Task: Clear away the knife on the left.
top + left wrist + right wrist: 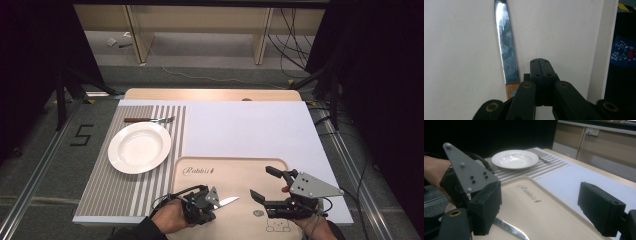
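The left gripper point(540, 65) sits closest to its own camera, jaws pressed flat together with nothing between them. Just beside them lies the knife point(506, 45), blade running up and away; only a stub of its wooden handle shows, the rest hidden under the gripper's linkage. From the high view, the knife point(229, 201) lies on the tray point(235, 167), only its blade tip sticking out from behind the left gripper point(207, 200). The right gripper point(265, 184) hovers over the tray's right half, jaws spread wide and empty. Its near jaw cuts off the blade point(511, 230). A plate point(139, 147) rests on the striped mat point(112, 185), with a fork point(150, 120) beyond it, small and hard to make out.
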Demonstrator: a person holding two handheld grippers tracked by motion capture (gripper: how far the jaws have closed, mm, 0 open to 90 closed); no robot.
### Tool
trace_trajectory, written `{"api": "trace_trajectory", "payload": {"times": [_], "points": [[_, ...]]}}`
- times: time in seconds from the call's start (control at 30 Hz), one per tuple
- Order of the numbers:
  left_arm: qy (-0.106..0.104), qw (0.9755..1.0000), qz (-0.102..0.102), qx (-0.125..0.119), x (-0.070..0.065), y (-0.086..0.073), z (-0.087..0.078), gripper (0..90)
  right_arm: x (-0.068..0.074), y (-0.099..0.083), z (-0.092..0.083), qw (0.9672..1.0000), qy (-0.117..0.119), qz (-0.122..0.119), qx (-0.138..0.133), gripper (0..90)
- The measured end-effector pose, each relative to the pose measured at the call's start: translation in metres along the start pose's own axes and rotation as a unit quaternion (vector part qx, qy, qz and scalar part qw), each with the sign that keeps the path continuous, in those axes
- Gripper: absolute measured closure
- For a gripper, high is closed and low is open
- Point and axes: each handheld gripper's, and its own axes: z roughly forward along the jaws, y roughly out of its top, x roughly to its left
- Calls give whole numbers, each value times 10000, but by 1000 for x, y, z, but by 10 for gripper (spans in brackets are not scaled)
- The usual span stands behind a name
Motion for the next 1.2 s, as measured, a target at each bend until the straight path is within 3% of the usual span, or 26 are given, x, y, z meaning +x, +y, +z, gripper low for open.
{"api": "trace_trajectory", "payload": {"times": [0.63, 1.2], "points": [[134, 9998, -125, 7, 10, 0, -2, 899, 0, -1, 1, 10000, 25, -50, 83, 204], [402, 9987, -318, 43, 20, -8, -8, 899, -2, 0, 2, 10000, 43, -30, 60, 204]]}}
